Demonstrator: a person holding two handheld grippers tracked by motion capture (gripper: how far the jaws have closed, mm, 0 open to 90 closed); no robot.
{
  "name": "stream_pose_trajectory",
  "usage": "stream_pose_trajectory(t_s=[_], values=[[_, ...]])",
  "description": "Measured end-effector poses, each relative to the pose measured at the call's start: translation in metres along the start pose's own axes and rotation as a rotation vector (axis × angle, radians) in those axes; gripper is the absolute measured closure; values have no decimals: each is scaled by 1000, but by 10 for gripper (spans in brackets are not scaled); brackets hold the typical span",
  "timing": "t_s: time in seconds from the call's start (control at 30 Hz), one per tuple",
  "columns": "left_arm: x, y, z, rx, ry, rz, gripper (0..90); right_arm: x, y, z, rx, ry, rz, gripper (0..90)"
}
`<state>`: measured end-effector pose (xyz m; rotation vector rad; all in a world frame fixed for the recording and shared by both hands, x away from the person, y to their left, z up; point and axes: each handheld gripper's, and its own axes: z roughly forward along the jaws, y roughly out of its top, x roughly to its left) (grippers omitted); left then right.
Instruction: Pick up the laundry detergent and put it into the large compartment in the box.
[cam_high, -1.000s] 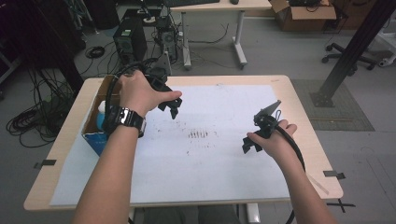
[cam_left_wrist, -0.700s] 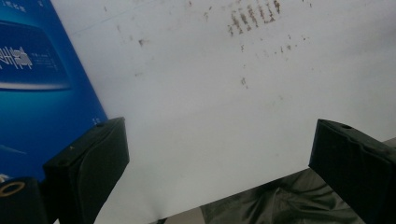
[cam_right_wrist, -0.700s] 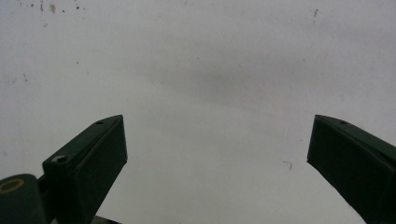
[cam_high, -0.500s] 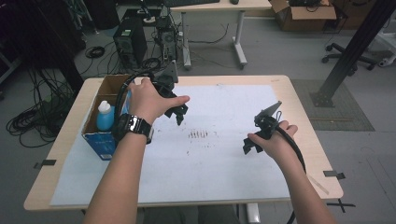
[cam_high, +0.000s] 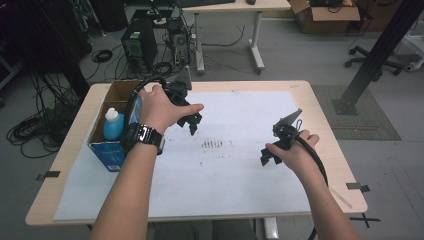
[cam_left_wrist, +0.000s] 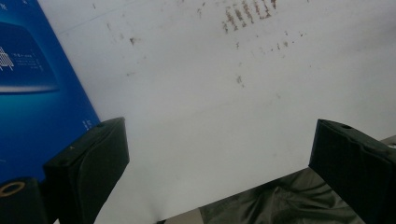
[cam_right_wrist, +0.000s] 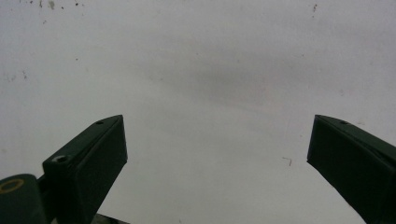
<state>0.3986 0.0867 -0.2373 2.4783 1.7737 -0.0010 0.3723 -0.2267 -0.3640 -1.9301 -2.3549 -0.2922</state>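
Box: a blue cardboard box (cam_high: 107, 150) is standing open at the left end of the table (cam_high: 320, 107), its brown flaps raised.
Contents: a blue bottle with a white cap (cam_high: 113, 124) is standing upright inside the box; whatever else lies in it is being hidden by the left hand (cam_high: 157, 107).
Left gripper: the left gripper (cam_high: 192, 122) is hovering just right of the box, over the white paper sheet (cam_high: 240, 170), its jaws spread wide with nothing between them.
Right gripper: the right gripper (cam_high: 267, 157) is hanging above the right part of the sheet, well apart from the box, jaws likewise gaping and empty.
Marks: a patch of dark smudges (cam_high: 212, 145) is lying between the two grippers.
Hard to make out: in the left gripper view the box's blue side (cam_left_wrist: 32, 93) is being cut off at the edge, its small print unreadable; dark green cloth (cam_left_wrist: 299, 200) is showing below the sheet's edge.
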Motion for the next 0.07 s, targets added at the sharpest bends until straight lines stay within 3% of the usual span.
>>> stream_pose_trajectory(t_s=[0.07], values=[[1, 0, 0, -4, 1, -2, 50, 0, 0, 0, -1, 4, -4, 48]])
